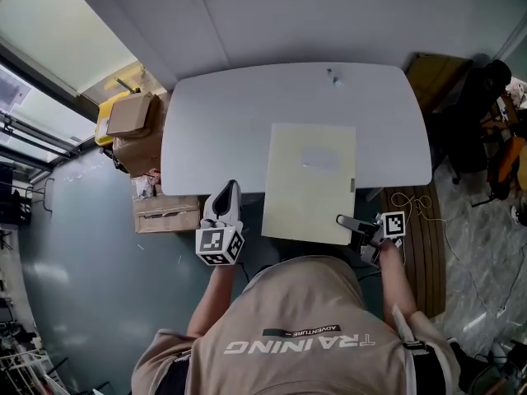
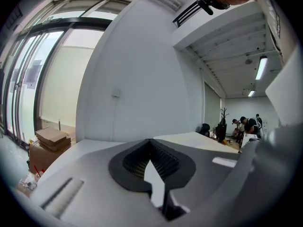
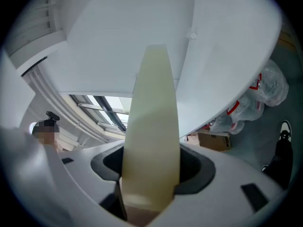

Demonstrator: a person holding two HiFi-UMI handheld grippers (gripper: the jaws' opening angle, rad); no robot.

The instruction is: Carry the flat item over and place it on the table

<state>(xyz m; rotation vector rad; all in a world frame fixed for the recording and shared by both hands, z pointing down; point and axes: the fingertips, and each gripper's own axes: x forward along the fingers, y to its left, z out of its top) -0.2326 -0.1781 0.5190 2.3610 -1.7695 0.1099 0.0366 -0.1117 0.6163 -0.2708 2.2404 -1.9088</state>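
Observation:
A pale yellow flat board [image 1: 311,179] lies on the white table [image 1: 222,130], with its near edge hanging over the table's front. My right gripper [image 1: 350,223] is shut on the board's near right corner. In the right gripper view the board [image 3: 151,126] runs edge-on out from between the jaws, with the table [image 3: 232,41] beyond it. My left gripper [image 1: 224,200] hovers at the table's front edge, left of the board and apart from it. Its jaws are together with nothing between them, and in the left gripper view the left gripper [image 2: 151,169] points across the tabletop.
Cardboard boxes [image 1: 136,122] are stacked left of the table, and another box [image 1: 169,214] lies under its left front corner. A brown slatted panel [image 1: 424,237] with a loose cable [image 1: 412,200] sits on the right. A small object [image 1: 333,78] rests near the table's far edge.

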